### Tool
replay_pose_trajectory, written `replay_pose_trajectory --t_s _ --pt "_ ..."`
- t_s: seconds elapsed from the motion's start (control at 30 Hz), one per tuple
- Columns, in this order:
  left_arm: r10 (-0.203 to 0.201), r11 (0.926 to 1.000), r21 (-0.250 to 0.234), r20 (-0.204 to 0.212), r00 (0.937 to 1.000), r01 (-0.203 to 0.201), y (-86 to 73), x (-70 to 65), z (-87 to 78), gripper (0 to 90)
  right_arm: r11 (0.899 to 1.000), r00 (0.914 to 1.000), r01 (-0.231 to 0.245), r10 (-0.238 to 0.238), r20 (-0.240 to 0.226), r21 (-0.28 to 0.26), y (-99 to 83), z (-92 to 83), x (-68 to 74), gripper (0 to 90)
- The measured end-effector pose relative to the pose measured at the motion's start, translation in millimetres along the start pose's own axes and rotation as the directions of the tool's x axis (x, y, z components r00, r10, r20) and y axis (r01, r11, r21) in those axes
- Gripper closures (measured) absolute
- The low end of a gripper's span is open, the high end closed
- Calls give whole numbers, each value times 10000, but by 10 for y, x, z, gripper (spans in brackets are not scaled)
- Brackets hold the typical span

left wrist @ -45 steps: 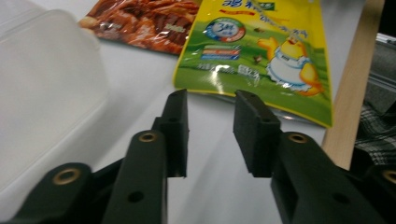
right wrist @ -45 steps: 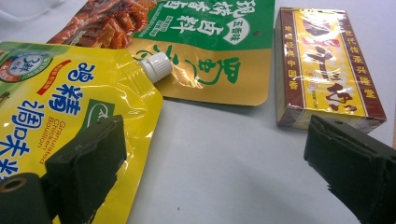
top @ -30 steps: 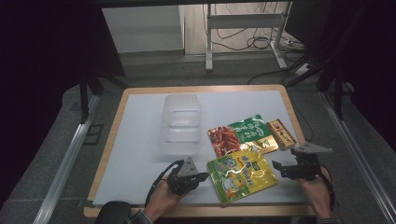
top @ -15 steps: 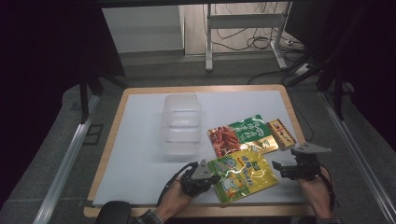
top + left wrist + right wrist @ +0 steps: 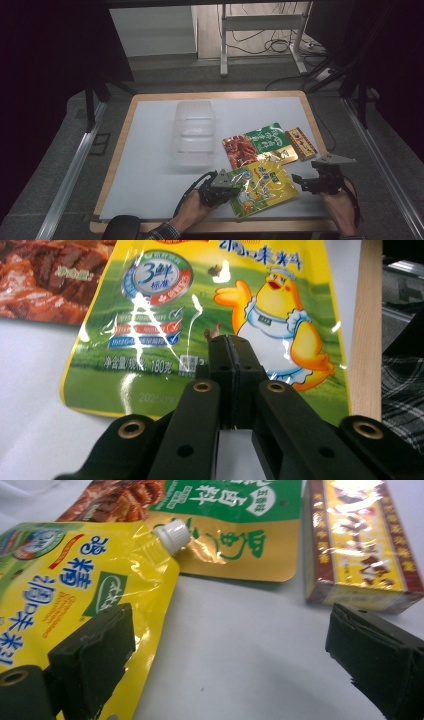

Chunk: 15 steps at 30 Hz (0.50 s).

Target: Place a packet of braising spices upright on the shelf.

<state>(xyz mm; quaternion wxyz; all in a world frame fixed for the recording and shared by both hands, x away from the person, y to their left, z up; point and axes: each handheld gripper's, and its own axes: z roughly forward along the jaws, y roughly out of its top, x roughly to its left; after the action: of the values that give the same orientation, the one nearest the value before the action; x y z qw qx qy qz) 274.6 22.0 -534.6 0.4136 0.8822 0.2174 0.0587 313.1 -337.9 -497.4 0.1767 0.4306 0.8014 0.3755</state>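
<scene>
A yellow spouted pouch (image 5: 260, 187) with a chick picture (image 5: 280, 325) lies flat near the table's front edge. My left gripper (image 5: 231, 191) is at its left edge. In the left gripper view its jaws (image 5: 230, 342) are pressed together, tips over the pouch's lower part; nothing shows pinched between them. My right gripper (image 5: 296, 180) sits just right of the pouch, open wide. In the right gripper view its left fingertip (image 5: 95, 645) overlaps the pouch (image 5: 65, 580) edge, below the white cap (image 5: 171, 534), with bare table in the gap (image 5: 235, 630).
A red food pouch (image 5: 240, 150), a green-and-gold pouch (image 5: 267, 140) and a small red-and-yellow box (image 5: 300, 143) lie behind the yellow one. A clear plastic container (image 5: 194, 132) stands mid-table. The wooden table rim (image 5: 210, 227) runs along the front.
My left gripper has moved right and a little down, from the bare table onto the yellow pouch's left edge. The right gripper has stayed where it was.
</scene>
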Motion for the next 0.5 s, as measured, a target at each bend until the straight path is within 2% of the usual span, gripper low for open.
replay_pose_trajectory --t_s 0.1,0.27,0.33,0.37,0.43,0.5 --pt "-126 9999 86 65 9999 126 -15 13 -1 900 10000 9993 20 -21 -364 -22 3 -19 51 57" --pt "150 9997 171 -241 9996 -146 -24 -31 -4 900 9999 9945 106 -103 -1039 21 23 1 131 57" --pt "92 9997 223 -179 9998 -88 -25 -22 -6 900 9996 9912 156 -122 -1321 246 26 28 163 57" --pt "92 9997 223 -179 9998 -88 -25 -22 -6 900 9996 9912 156 -122 -1321 246 26 28 163 57" --pt "-1 9995 305 -23 10000 2 -47 0 -20 900 9980 9851 379 -288 -1696 511 25 77 206 57" --pt "35 9994 339 -12 10000 -35 -49 3 -23 900 9977 9835 400 -295 -1787 554 24 86 215 57"
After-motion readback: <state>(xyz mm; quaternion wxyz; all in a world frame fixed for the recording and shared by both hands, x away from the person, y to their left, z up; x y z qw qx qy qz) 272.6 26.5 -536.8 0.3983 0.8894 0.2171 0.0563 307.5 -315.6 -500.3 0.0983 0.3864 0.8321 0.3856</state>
